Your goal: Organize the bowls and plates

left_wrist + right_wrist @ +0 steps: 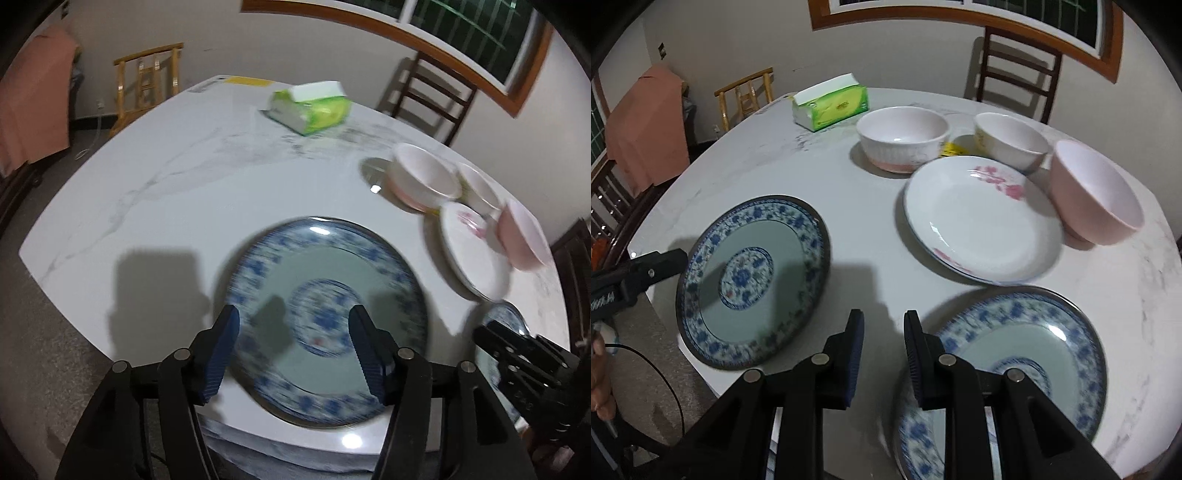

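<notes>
Left gripper (293,332) jaws wide open above left blue plate (753,277), near table (147,192) edge. Right gripper (884,354) jaws part-open, empty, beside near-right plate (1052,332). Glazed ceramic: stiff, slippery, fragile; pinch rim. Bowls (903,138) far right.

No legible text anywhere. The green tissue pack (831,102) on the bench (849,206) carried a small red-and-yellow logo w/ print around it, too small and soft to read. A yellow label (951,149) between the bowls had dark marks, unreadable. The left wrist view was motion-blurred, so the pack's (310,105) print was lost there too.
</notes>
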{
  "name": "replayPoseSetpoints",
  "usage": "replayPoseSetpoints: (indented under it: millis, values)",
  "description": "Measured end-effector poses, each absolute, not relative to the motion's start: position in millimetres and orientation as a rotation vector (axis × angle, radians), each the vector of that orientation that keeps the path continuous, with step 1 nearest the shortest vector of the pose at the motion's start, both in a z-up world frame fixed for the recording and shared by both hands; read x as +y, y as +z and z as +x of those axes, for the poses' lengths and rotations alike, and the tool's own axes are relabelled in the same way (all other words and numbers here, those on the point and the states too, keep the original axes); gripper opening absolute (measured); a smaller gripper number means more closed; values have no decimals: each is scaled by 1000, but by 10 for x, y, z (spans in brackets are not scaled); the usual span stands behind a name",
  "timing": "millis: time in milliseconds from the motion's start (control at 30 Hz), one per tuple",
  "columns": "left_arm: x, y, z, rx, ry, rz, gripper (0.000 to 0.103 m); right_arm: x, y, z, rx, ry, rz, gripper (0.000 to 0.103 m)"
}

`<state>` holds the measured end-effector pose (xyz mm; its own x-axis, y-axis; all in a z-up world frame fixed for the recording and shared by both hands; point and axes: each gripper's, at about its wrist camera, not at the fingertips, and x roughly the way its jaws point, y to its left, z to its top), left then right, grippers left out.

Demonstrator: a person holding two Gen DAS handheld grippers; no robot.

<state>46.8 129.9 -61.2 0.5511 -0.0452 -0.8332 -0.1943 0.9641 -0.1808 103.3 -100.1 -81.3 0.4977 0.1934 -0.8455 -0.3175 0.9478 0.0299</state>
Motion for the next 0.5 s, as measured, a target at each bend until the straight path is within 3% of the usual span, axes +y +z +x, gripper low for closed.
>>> replayPoseSetpoints:
  millis: [500]
  values:
    - [210,-573,250,979,-75,-169,63,-1743,-654,673,958,159,-130,23]
